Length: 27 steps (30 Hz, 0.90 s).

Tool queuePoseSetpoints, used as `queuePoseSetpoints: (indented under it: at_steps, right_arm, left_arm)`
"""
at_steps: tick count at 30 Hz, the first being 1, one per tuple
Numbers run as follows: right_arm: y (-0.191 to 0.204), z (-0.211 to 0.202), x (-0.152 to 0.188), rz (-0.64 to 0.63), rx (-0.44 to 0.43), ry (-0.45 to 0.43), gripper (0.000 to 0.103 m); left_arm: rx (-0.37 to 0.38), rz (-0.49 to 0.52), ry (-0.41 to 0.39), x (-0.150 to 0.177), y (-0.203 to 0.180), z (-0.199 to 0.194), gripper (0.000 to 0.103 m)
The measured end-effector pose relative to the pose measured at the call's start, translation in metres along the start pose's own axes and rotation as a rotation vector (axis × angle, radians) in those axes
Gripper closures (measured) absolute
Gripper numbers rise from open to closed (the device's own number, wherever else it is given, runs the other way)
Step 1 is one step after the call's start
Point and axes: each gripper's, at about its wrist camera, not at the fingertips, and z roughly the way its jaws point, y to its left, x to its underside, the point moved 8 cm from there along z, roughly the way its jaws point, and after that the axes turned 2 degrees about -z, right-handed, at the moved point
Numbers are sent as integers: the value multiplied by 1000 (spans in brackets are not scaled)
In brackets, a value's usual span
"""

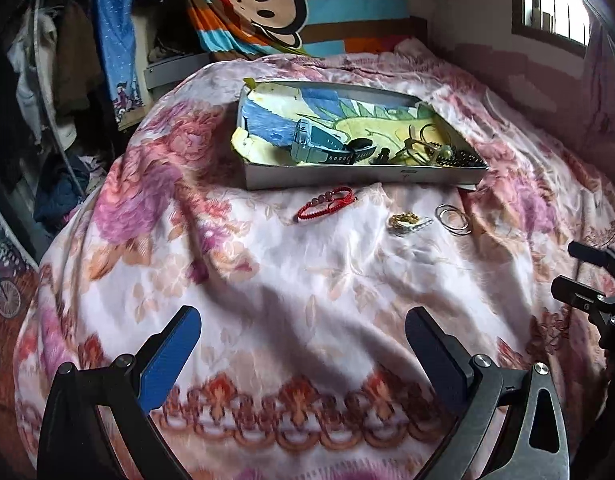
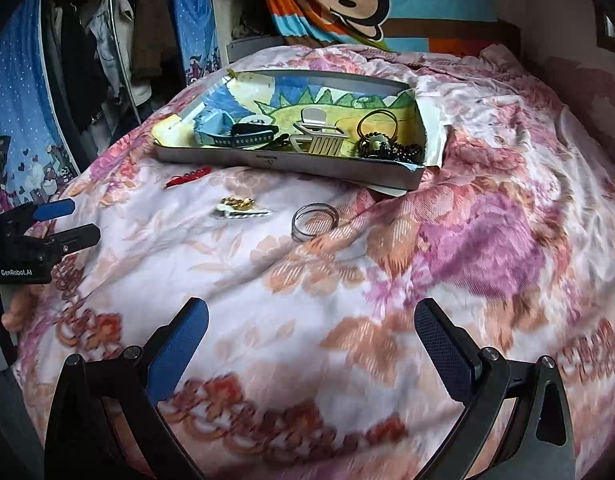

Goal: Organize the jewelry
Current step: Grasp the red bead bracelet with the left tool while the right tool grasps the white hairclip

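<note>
Three loose pieces lie on the floral bedspread [image 2: 467, 240] just before the tray's near edge: red bracelet [image 1: 326, 207], gold-and-silver clip [image 1: 407, 222], thin bangles [image 2: 314, 222]. Grey tray [image 2: 267, 162], picture-lined, holds a watch [image 1: 319, 150], comb and beads. Clothes rack left, cartoon blanket behind. Left gripper [image 1: 303, 350] and right gripper [image 2: 313, 340] both spread wide, empty, above the bedspread.

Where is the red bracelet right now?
The red bracelet lies on the flowery blanket, just in front of the grey tray. In the left wrist view, the gold hair clip sits to its right.
</note>
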Motion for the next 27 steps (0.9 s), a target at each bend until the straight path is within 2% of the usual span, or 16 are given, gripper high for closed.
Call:
queuePoseSetpoints:
  at_steps: [3, 9, 19, 20, 22, 25, 27]
  right_arm:
    - [-1, 10, -11, 0, -18, -2, 2]
    - [5, 36, -30, -62, -19, 3, 2]
    - [5, 76, -52, -28, -98, 25, 3]
    - [7, 78, -53, -28, -109, 22, 4]
    - [10, 81, -56, -30, -133, 18, 19]
    - [18, 86, -59, -47, -174, 15, 30]
    - [26, 89, -60, -66, -204, 21, 33]
  left_arm:
    - [10, 6, 6, -9, 0, 13, 0]
    - [59, -42, -2, -34, 2, 42, 0]
    - [29, -5, 10, -58, 2, 84, 0]
    - [31, -2, 11, -60, 1, 86, 0]
    - [38, 1, 11, -62, 0, 89, 3]
    - [54, -10, 26, -64, 1, 97, 14]
    - [70, -29, 47, -65, 3, 104, 26]
